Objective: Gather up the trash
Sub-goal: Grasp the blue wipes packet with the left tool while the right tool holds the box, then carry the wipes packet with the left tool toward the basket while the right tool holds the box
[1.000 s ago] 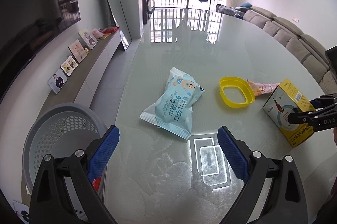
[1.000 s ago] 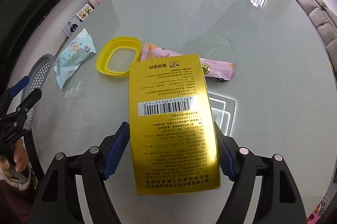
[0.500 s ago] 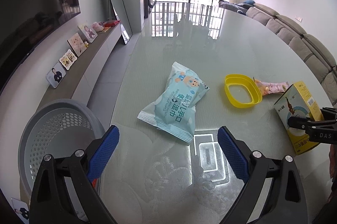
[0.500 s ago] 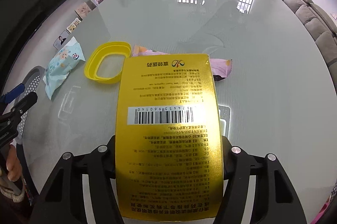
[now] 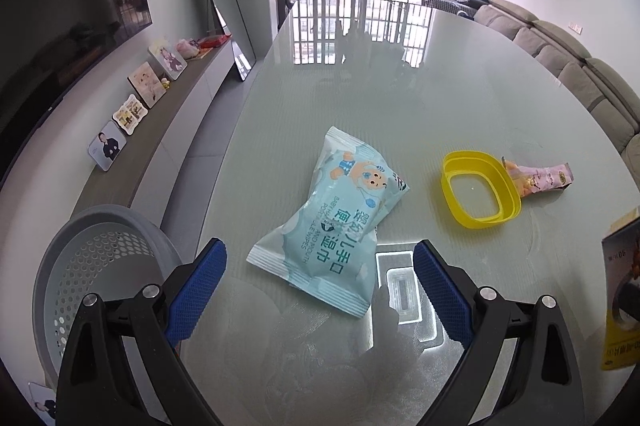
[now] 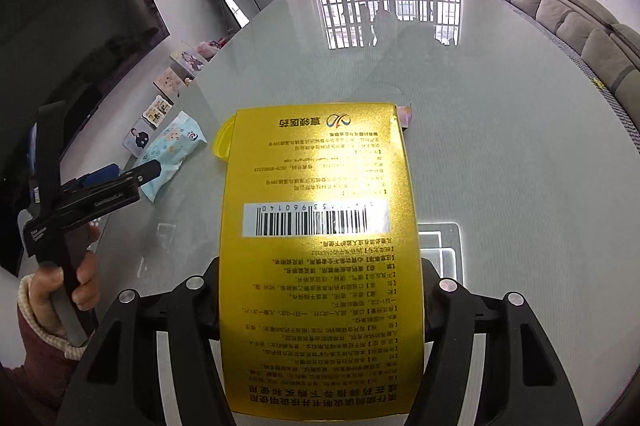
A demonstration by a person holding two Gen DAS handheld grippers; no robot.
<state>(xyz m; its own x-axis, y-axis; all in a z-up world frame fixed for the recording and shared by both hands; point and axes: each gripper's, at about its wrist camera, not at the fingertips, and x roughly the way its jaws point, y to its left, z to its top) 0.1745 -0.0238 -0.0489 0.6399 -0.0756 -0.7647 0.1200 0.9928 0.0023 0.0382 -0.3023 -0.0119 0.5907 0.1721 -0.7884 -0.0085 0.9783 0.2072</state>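
My right gripper (image 6: 320, 268) is shut on a yellow medicine box (image 6: 320, 209), which it holds lifted above the glass table (image 6: 500, 145); the box hides its pads. The same box (image 5: 622, 306) shows at the right edge of the left wrist view. My left gripper (image 5: 320, 248) is open, low over the table, and a light-blue baby wipes packet (image 5: 332, 218) lies just beyond its blue fingertips. A yellow plastic ring (image 5: 476, 224) and a pink wrapper (image 5: 540, 179) lie to the packet's right. The right wrist view catches the left gripper (image 6: 132, 173) in a person's hand (image 6: 80, 278).
A grey perforated basket (image 5: 112, 211) stands on the floor off the table's left edge, beside my left finger. Photo frames (image 5: 106, 147) line a low cabinet along the left wall. A sofa (image 5: 580, 73) runs along the right.
The right jaws closed on the yellow box and raised it toward the camera. My left gripper moved closer to the wipes packet, still open.
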